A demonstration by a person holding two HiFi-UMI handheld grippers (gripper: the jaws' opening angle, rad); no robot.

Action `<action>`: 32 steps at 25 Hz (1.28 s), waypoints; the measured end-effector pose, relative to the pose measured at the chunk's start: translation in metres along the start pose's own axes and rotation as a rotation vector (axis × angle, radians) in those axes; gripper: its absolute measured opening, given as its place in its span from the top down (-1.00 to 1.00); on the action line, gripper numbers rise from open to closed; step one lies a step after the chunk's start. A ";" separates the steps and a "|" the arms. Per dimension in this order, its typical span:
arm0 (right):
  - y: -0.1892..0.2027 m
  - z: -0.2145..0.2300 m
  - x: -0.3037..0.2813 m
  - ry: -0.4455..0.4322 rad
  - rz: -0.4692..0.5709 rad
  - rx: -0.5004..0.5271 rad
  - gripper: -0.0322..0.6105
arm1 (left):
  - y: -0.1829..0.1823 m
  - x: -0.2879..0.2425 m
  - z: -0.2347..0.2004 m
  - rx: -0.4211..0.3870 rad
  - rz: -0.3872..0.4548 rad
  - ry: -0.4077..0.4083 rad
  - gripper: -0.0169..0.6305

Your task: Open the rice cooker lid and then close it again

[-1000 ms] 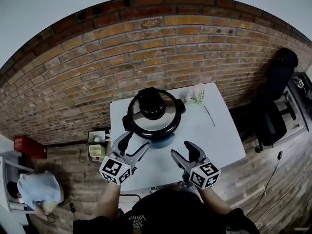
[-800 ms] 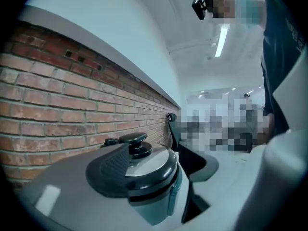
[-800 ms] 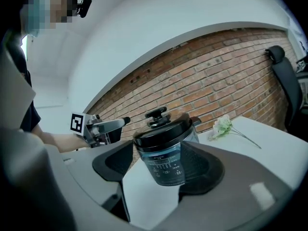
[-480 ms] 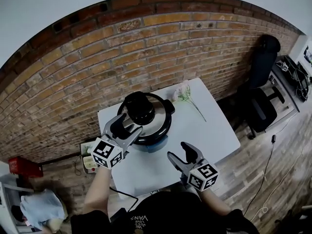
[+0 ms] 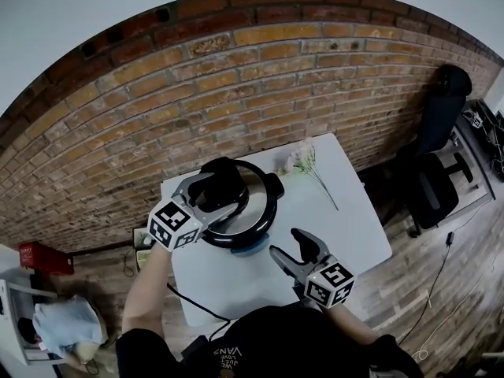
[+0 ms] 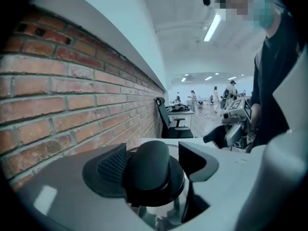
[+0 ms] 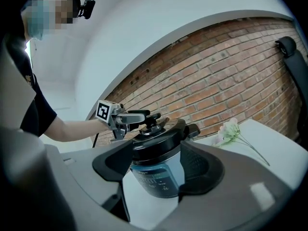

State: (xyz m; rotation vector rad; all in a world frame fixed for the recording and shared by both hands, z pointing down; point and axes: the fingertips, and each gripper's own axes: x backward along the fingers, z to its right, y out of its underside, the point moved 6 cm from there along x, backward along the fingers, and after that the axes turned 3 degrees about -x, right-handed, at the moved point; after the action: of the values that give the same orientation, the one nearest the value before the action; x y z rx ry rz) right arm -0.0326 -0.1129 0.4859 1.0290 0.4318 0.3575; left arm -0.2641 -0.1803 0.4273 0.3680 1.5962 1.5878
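Observation:
The rice cooker (image 5: 244,211) stands at the back left of the white table (image 5: 339,227), its black lid (image 5: 256,199) down. My left gripper (image 5: 222,193) reaches over it, jaws open on either side of the lid's black knob (image 5: 227,181). In the left gripper view the knob (image 6: 153,167) fills the gap between the pads, and I see no squeeze. My right gripper (image 5: 287,242) hovers open and empty in front of the cooker. In the right gripper view, the cooker's blue-fronted body (image 7: 156,177) shows beyond the open jaws, with the left gripper (image 7: 144,115) at the lid (image 7: 163,134).
A pale artificial flower (image 5: 303,162) lies on the table at the back right of the cooker. A brick wall (image 5: 236,93) runs close behind. A black office chair (image 5: 437,187) stands to the right, and a red box (image 5: 39,257) sits on the floor at left.
My left gripper has risen from the table's front edge and moved forward over the cooker, ending with its jaws around the lid knob. The right gripper has hardly moved.

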 end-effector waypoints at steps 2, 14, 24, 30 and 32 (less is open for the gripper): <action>-0.002 0.003 -0.003 -0.013 -0.002 -0.001 -0.03 | 0.000 -0.009 -0.001 -0.020 -0.054 0.044 -0.03; -0.006 0.020 -0.001 0.006 0.008 -0.018 -0.03 | 0.008 -0.037 -0.006 -0.064 -0.201 0.175 -0.03; 0.001 0.020 0.003 0.035 0.019 -0.050 -0.03 | 0.008 -0.039 -0.004 -0.107 -0.258 0.230 0.02; 0.001 0.019 0.006 0.055 0.029 -0.044 -0.02 | 0.009 -0.038 -0.005 -0.141 -0.244 0.298 0.03; 0.001 0.020 0.008 0.067 0.033 -0.043 -0.02 | 0.009 -0.039 -0.005 -0.170 -0.238 0.349 0.04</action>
State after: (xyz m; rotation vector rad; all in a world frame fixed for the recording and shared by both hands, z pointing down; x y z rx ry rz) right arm -0.0155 -0.1234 0.4942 0.9847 0.4661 0.4303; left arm -0.2467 -0.2097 0.4486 -0.1957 1.6718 1.6468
